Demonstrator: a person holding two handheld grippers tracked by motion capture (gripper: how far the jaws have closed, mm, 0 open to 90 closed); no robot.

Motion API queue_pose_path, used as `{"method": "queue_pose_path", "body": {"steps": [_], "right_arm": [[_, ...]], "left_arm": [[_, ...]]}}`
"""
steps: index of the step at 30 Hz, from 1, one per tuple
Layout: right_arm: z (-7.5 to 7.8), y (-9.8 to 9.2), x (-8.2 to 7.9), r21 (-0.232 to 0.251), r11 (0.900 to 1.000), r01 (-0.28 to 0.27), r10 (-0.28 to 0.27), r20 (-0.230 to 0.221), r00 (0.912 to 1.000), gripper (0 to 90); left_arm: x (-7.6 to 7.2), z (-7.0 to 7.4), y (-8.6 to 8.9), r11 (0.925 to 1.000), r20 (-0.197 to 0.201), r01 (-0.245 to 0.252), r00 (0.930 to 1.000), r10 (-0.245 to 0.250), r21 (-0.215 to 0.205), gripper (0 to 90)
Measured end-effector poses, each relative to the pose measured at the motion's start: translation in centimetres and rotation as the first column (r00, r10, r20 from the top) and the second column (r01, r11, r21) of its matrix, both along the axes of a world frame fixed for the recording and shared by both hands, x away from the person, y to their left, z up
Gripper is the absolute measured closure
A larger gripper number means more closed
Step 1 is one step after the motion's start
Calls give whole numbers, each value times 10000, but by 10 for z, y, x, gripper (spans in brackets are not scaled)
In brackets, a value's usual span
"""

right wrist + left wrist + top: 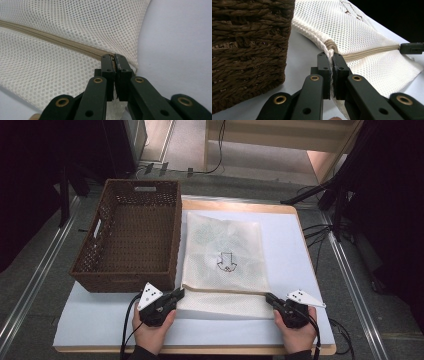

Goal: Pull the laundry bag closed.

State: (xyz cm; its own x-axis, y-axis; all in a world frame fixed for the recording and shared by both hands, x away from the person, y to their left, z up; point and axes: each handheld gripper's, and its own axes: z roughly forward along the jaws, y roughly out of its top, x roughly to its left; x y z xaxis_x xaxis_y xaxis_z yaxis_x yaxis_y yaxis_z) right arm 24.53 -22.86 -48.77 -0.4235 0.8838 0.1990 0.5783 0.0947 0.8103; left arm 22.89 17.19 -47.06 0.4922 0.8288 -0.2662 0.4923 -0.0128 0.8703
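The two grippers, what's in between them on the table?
Between the left gripper and the right gripper stretches the near edge of the white mesh bag, each end pinched; the high view shows it.

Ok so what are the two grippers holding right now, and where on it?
Both hold the white mesh bag along its zipper edge: the left gripper is clamped on one end of it, the right gripper on the other.

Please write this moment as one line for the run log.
left tongs: shut on mesh bag left corner | right tongs: shut on its right corner | basket: beside bag
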Motion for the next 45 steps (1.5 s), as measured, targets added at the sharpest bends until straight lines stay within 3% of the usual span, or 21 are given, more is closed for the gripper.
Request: {"method": "queue_pose_path", "body": {"steps": [9,11,15,19,24,28,31,33,35,39,41,45], "right_arm": [[0,-7,2,169,9998,132,-129,-141,9998,874],[-1,-8,2,342,9994,-102,107,-131,9999,865],[-1,-11,2,752,9933,-875,872,70,9962,661],[0,-8,0,464,9956,-817,805,271,9964,503],[1,-10,4,747,9946,-715,686,399,9968,294],[3,-6,5,243,9971,-724,712,461,9964,138],[4,-3,4,-342,9988,-345,360,424,9985,138],[4,-4,4,-436,9988,-218,239,476,9986,136],[5,-6,5,-367,9990,-274,293,526,9982,112],[6,-13,6,-241,9996,-137,151,614,9980,84],[6,-17,8,-249,9997,-9,26,672,9977,84],[9,-23,9,-195,9998,43,-30,686,9976,66]], "left_arm": [[-1,0,-2,9998,29,147,9999,-148,143,870],[-1,0,-3,9997,15,106,9999,-106,197,867],[1,0,-2,9991,-117,419,9991,-417,98,791],[-1,1,-3,9978,-45,623,9981,-622,220,647],[-2,3,1,9971,-64,759,9971,-759,53,463],[-4,5,3,9967,123,817,9966,-817,-26,326],[-6,7,5,9968,246,802,9965,-802,20,235],[-7,8,6,9972,325,752,9966,-752,19,187],[-8,8,7,9977,400,678,9969,-679,47,138],[-10,9,8,9949,494,991,9938,-1000,196,68],[-11,9,12,9935,477,1139,9924,-1138,5,12],[-12,10,17,9940,568,1082,9924,-1088,143,9]]}}
